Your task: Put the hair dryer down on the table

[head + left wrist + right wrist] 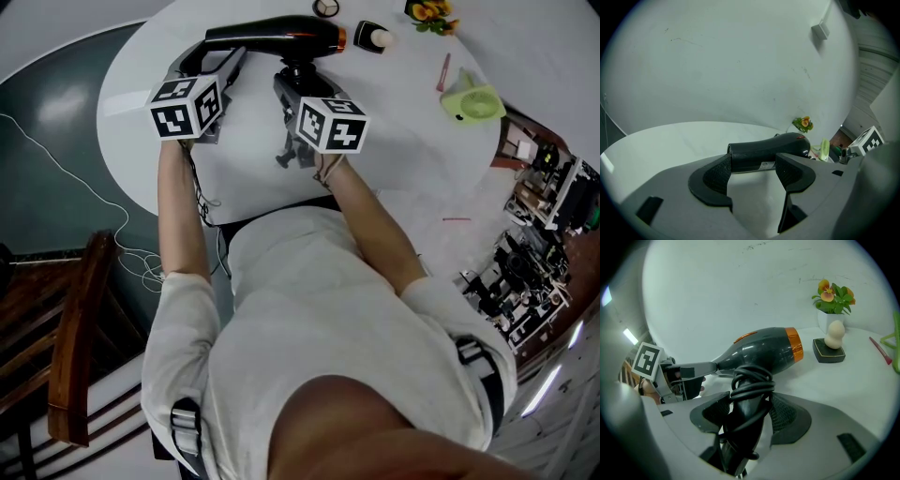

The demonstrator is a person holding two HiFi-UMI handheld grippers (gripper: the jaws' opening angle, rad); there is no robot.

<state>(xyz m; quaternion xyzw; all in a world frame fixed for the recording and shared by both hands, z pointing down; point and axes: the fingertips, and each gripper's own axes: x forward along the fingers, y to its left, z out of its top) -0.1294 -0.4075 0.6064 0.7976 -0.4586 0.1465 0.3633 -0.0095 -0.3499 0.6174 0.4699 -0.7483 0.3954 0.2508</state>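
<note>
The right tongs (pixel 745 411) pinch the black hair dryer (pixel 759 352) by its handle, a pad on either side, over the cord (pixel 751 383) wound round that handle. The left tongs (pixel 754 173) stand spread with nothing between the pads; the hair dryer's narrow end lies crosswise just past their tips. The hair dryer's barrel runs sideways over the white round bench (pixel 394 159), near its far edge, with the orange ring (pixel 794 344) at the wide end. Whether the barrel touches the bench I cannot tell. Just beyond the hair dryer's ringed end sits a black base with a cream egg-shaped piece (pixel 829 350), and past that a small pot of flowers (pixel 832 296). Further out from that end lie a pink stick (pixel 442 72) and a pale green gadget (pixel 473 103), both well apart from the hair dryer
</note>
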